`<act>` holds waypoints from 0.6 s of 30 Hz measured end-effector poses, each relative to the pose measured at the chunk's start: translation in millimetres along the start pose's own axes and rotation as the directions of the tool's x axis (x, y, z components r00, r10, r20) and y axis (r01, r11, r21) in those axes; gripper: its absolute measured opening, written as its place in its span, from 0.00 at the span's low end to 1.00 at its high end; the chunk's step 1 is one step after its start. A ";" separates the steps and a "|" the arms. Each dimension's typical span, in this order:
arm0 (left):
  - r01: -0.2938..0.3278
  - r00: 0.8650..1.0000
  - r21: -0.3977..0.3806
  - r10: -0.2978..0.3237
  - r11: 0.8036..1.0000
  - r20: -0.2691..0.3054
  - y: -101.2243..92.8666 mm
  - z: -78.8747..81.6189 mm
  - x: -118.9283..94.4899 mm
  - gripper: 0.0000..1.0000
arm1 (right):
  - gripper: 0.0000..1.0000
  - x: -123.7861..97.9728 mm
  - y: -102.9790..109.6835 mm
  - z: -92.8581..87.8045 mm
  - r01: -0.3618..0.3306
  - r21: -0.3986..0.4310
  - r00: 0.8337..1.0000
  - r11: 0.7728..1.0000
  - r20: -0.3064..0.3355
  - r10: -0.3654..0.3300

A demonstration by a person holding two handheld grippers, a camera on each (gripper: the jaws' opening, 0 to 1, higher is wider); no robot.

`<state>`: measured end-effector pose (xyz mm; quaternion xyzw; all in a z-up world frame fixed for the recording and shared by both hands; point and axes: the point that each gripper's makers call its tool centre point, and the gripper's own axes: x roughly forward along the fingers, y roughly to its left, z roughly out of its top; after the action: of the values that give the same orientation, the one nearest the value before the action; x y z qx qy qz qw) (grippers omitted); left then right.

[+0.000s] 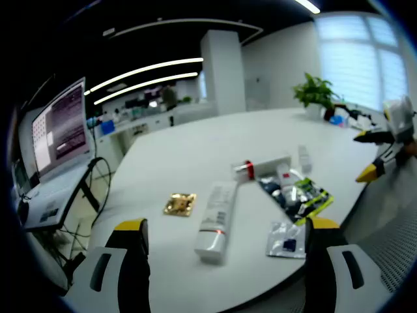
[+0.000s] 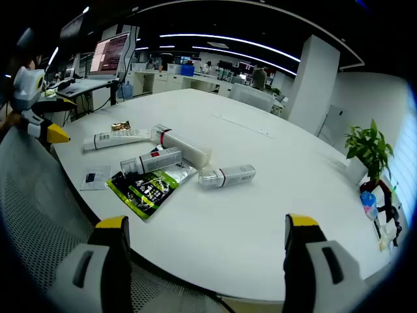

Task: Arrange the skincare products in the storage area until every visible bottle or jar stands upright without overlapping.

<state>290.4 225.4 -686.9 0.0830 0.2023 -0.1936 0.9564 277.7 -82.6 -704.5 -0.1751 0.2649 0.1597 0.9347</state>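
White grippers [image 1: 225,244], black fingers [image 1: 133,261], yellow tips.

Matt white table [image 2: 273,195], glossy foil sachets [image 1: 287,238], prob. plastic tubes [image 1: 215,222].

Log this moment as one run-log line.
left gripper: open, empty | right gripper: open, empty | tubes: lying flat on table | sachets: flat | stage: nothing grasped
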 end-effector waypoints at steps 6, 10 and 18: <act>0.005 1.000 0.001 -0.005 1.000 0.002 -0.6 0.4 -0.1 0.97 | 0.99 -0.2 -0.2 -1.1 0.003 -0.005 1.000 1.000 -0.009 -0.003; 0.004 1.000 0.002 -0.004 1.000 0.004 -0.3 0.8 -0.3 0.97 | 0.99 -0.5 -0.3 -0.9 0.004 -0.009 1.000 1.000 -0.009 -0.005; 0.009 1.000 0.006 -0.009 1.000 0.004 -1.1 1.0 -0.3 0.97 | 0.99 -1.0 -1.1 -1.6 0.010 -0.016 1.000 1.000 -0.016 -0.010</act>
<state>290.1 224.3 -686.0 0.0846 0.2002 -0.1985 0.9557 276.6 -84.5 -705.0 -0.1850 0.2705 0.1557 0.9319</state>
